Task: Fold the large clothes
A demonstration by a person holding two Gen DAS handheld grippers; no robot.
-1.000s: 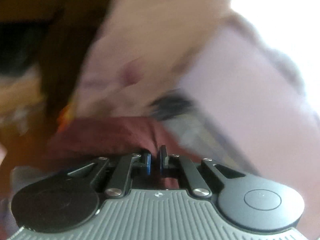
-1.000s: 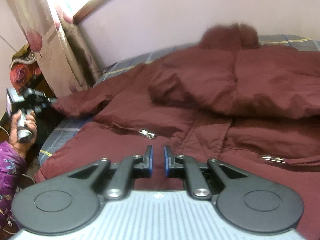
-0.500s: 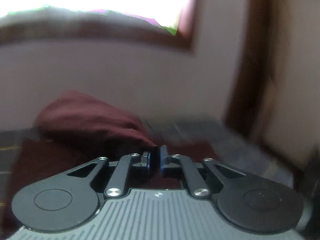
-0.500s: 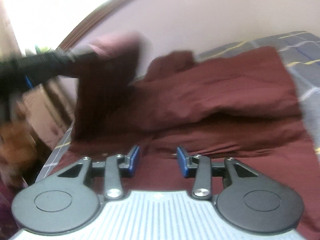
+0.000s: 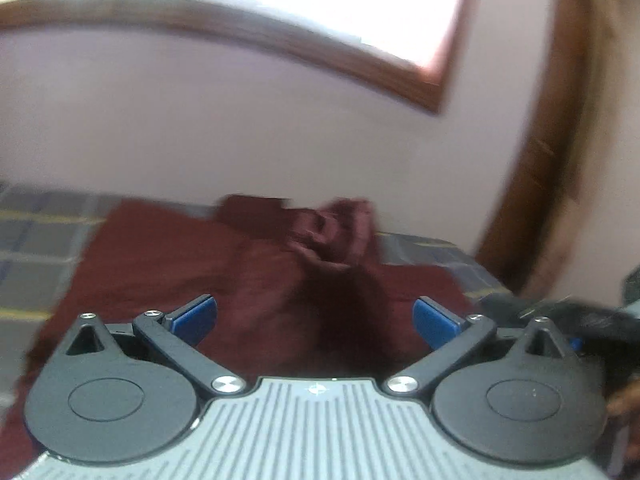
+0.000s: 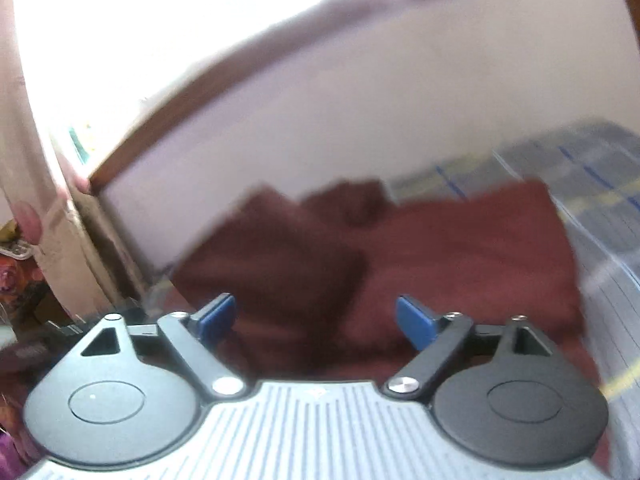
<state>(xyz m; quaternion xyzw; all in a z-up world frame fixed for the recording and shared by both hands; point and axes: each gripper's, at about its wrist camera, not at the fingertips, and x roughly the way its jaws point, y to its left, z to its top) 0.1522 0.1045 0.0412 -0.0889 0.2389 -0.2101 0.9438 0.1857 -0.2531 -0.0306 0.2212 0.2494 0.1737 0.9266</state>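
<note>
L gripper (image 5: 315, 316): jaws opening, wide apart, nothing betw pads. R gripper (image 6: 315, 317): jaws opening, nothing gripped. Coat (image 5: 248, 276) lies bunched on bed (image 5: 36, 240) ahead of and below both grippers, collar end heaped at far side. Both views blurred.

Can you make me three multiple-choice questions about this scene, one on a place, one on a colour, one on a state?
1. Where does the jacket lie?
A. on the checked bedsheet
B. on a chair
C. on the floor

2. What colour are the left tool's pads?
A. red
B. blue
C. white

3. What is the right tool gripping?
A. a sleeve
B. a zip
C. nothing

Answers: 1 A, sheet shows around the jacket. 2 B, both pads are blue. 3 C, its jaws are opening, with nothing between them.
</note>
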